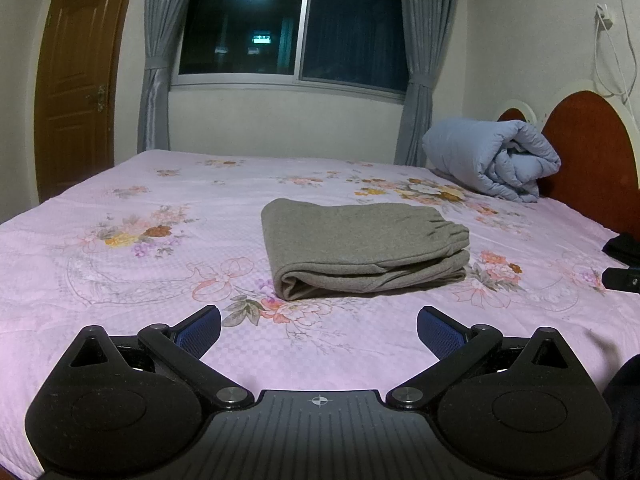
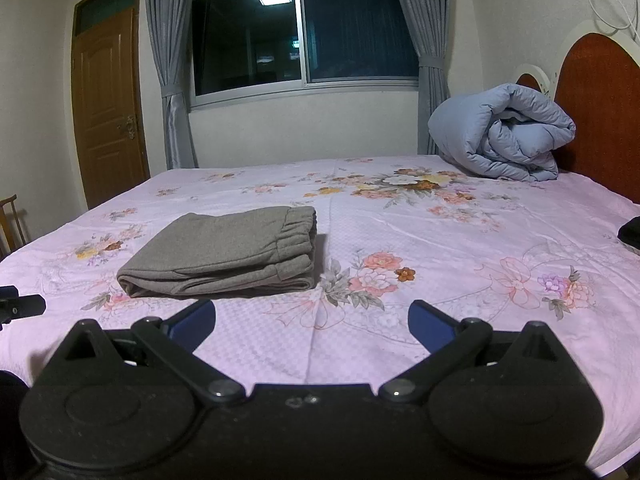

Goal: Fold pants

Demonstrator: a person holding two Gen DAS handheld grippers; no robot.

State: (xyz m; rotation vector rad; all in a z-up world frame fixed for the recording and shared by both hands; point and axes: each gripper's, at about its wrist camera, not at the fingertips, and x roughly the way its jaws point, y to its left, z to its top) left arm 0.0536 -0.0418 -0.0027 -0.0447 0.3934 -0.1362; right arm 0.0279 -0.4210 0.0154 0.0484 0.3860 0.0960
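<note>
Grey-brown pants (image 1: pixel 360 248) lie folded in a flat rectangular stack on the pink floral bedsheet (image 1: pixel 120 280), elastic waistband to the right. In the right wrist view the same pants (image 2: pixel 224 254) sit left of centre. My left gripper (image 1: pixel 319 330) is open, held short of the stack's near edge, nothing between its blue-padded fingers (image 1: pixel 200 330). My right gripper (image 2: pixel 312 324) is also open and empty, to the right of the stack and apart from it. The tip of the right gripper shows at the left view's right edge (image 1: pixel 622 278); the left gripper's tip shows at the right view's left edge (image 2: pixel 20 306).
A rolled blue quilt (image 1: pixel 492 160) rests against the red headboard (image 1: pixel 592 152) at the far right. A dark item (image 1: pixel 624 246) lies at the bed's right edge. Beyond the bed are a window with grey curtains (image 1: pixel 288 28), a wooden door (image 1: pixel 76 88), and a chair (image 2: pixel 10 224).
</note>
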